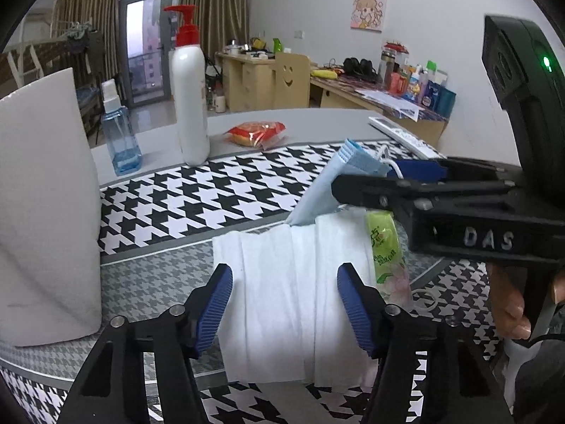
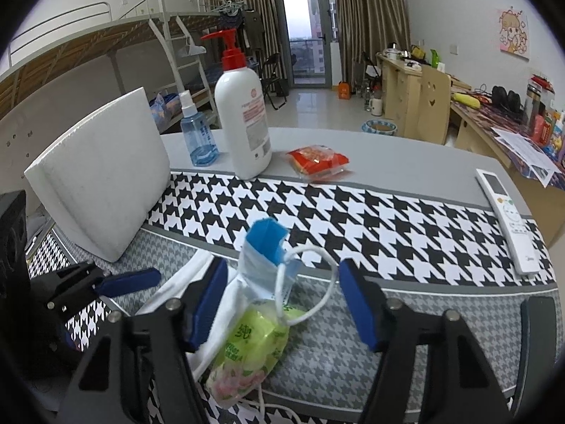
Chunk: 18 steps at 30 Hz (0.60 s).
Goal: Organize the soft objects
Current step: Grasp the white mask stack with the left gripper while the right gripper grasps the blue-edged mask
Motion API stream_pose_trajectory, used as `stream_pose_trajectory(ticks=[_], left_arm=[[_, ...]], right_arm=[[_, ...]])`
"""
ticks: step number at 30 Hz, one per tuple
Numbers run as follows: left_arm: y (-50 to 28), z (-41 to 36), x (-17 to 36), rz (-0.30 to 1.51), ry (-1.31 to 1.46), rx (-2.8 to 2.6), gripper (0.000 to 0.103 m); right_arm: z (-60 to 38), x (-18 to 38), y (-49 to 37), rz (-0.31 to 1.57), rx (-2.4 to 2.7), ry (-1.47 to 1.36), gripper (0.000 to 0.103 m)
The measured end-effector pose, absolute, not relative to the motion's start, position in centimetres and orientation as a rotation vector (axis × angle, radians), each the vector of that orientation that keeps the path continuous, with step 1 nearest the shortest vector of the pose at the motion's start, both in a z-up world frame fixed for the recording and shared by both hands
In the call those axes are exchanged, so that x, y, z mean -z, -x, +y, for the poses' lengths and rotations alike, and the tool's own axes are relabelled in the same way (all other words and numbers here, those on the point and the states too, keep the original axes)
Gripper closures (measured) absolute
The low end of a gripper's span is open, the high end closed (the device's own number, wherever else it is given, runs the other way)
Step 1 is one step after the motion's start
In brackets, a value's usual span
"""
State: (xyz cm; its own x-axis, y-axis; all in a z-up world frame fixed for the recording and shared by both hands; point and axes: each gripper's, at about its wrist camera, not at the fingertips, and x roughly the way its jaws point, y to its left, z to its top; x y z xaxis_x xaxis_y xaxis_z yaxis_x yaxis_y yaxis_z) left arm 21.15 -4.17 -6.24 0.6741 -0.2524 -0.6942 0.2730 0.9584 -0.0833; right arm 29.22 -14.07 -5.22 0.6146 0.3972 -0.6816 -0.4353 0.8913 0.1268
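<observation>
My right gripper (image 2: 279, 304) is spread wide, nothing pinched; the blue face mask (image 2: 263, 258) stands up between the pads with its white ear loop (image 2: 317, 304) trailing toward my right pad, and I can't tell if the left pad touches the mask or just sits beside it. In the left wrist view this gripper comes in from the right, over the mask (image 1: 339, 176). My left gripper (image 1: 284, 304) is also spread, straddling the folded white cloth (image 1: 282, 289) lying flat on the houndstooth mat (image 1: 197, 198), pads either side of it, no grip that I can see. The green tissue pack (image 2: 247, 346) lies just beside the cloth, mask resting on top of it. Judgement: the soft things are gathered into one pile near me, so roughly midway; the mask looks crumpled and not laid flat, so tidying it is left. Further out: white foam block (image 2: 102, 173) on the left, blue spray bottle (image 2: 197, 134), white pump bottle (image 2: 243, 113), red snack packet (image 2: 317, 160) well apart from the pile, remote (image 2: 508, 222) at far right.
</observation>
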Motion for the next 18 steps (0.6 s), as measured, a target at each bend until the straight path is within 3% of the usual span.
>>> stream_pose_trajectory(ticks=[9, 14, 18], left_arm=[[-21.5, -4.4, 6.9, 0.802, -0.047, 0.311, 0.058], [-21.8, -4.4, 7.2, 0.82, -0.05, 0.303, 0.063], [-22.1, -4.2, 7.4, 0.835, -0.04, 0.31, 0.076]], right_arm=[[-13.8, 5.9, -29.9, 0.801, -0.484, 0.052, 0.044], [-13.4, 6.3, -30.2, 0.813, -0.488, 0.057, 0.055], [-13.4, 6.3, -30.4, 0.816, -0.486, 0.053, 0.066]])
